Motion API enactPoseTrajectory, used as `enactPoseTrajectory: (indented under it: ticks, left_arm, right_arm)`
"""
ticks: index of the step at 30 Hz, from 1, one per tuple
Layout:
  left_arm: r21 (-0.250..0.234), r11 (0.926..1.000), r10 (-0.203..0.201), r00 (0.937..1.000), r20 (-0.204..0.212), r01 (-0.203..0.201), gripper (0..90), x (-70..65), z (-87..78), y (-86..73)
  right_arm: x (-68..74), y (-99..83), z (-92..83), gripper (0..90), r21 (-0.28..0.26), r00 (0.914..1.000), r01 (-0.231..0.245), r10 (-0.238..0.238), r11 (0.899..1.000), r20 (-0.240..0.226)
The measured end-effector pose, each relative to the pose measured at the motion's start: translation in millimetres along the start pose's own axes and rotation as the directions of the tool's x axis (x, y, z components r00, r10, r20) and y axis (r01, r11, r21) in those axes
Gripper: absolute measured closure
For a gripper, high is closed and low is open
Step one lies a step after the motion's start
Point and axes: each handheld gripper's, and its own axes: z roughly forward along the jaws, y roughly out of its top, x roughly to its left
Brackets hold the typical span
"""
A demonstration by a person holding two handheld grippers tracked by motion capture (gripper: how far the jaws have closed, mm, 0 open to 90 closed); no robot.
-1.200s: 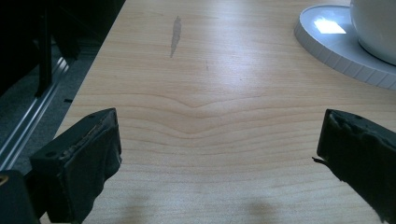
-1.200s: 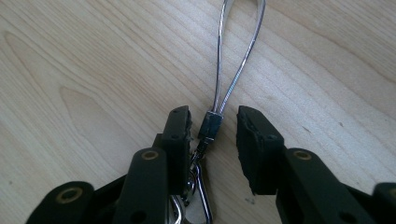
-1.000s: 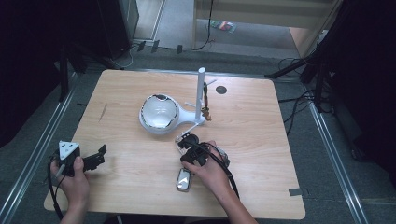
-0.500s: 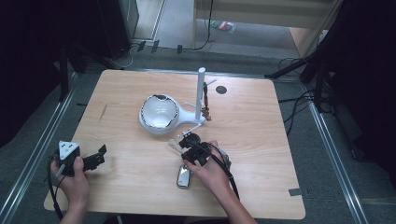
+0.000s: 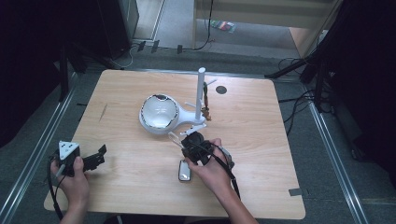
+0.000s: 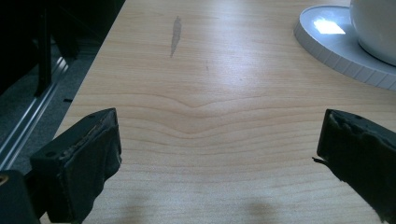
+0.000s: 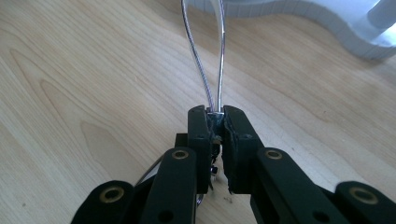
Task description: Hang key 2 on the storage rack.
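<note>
I've got a thin silver loop (image 7: 205,60), bangle-like, pinched at its near end, with the right gripper (image 7: 215,122) clamped tight on it; the jaws have just closed on the metal. The loop sticks out ahead of the jaws, above the wooden table (image 5: 261,154) and near the white jewellery stand (image 5: 161,113). From the high view my right gripper (image 5: 192,142) sits just in front of the stand's base, and a small dark gadget (image 5: 185,170) lies on the table beside my hand. My left gripper (image 5: 95,158) rests over the near left corner, jaws spread wide with nothing between them, well apart from the stand.
</note>
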Motion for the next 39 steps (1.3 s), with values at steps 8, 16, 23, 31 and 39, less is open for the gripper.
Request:
enactPoseTrajectory:
  ticks: [8, 16, 23, 31, 39]
  left_arm:
    - [0.000, 1.0000, -0.001, 1.0000, 0.001, 0.001, 0.0, 0.1, 0.0, 0.0]
    - [0.001, 1.0000, 0.000, 1.0000, 0.000, 0.000, 0.0, 0.0, 0.0, 0.0]
    - [-0.001, 1.0000, -0.001, 1.0000, 0.000, 0.001, 0.0, 0.0, 0.0, 0.0]
    - [0.000, 1.0000, 0.000, 1.0000, 0.000, 0.000, 0.0, -0.1, 0.0, 0.0]
    - [0.001, 1.0000, 0.000, 1.0000, 0.000, 0.000, 0.1, -0.1, -0.1, 0.1]
  right_arm:
    - [2.9, 0.0, -12.0, 83.5, -0.081, 1.0000, 0.006, -0.005, 0.997, 0.006]
    - [6.5, 1.0, -26.0, 83.5, -0.164, 0.9998, 0.009, -0.006, 0.986, 0.017]
    - [7.7, 1.6, -33.2, 83.5, -0.201, 0.9994, 0.008, -0.001, 0.980, 0.035]
    - [10.0, 1.6, -39.8, 83.5, -0.259, 0.9982, 0.014, 0.002, 0.966, 0.060]
    - [12.6, 0.5, -43.8, 83.6, -0.311, 0.9969, 0.031, -0.007, 0.950, 0.078]
